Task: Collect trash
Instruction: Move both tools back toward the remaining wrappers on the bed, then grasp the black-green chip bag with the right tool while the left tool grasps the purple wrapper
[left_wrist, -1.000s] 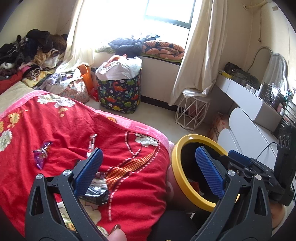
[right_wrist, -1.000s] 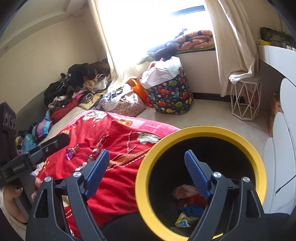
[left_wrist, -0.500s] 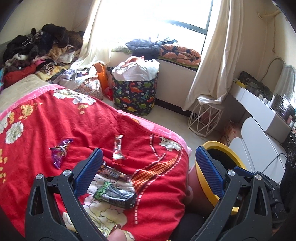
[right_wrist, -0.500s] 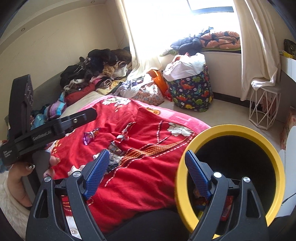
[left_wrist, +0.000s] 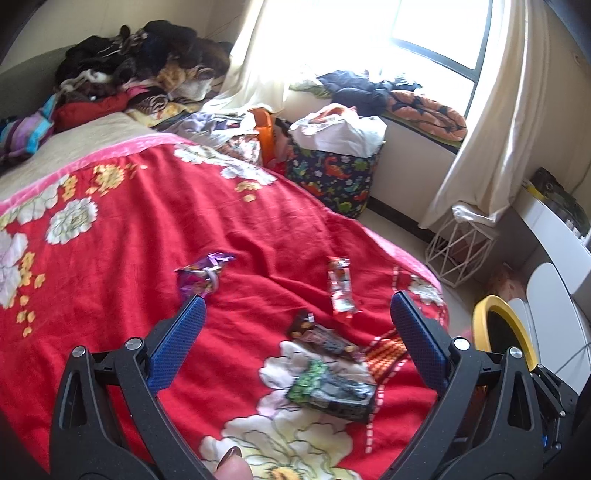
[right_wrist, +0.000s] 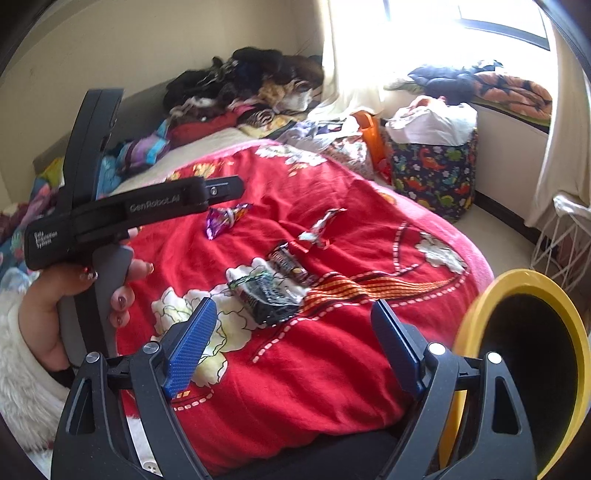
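Bedroom, bed under a red floral blanket. Four wrappers lie loose on it: purple, red-white, brown, green-black. Both grippers, left and right, gape empty. Yellow-rimmed bin beside the bed. Risk (soft cloth): pinching blanket with foil; brown and green-black overlap.

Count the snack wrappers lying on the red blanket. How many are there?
4. Purple wrapper farthest left; red-and-white wrapper farther right; brown wrapper nearer the cameras; green-and-black wrapper nearest. More may lie out of view.
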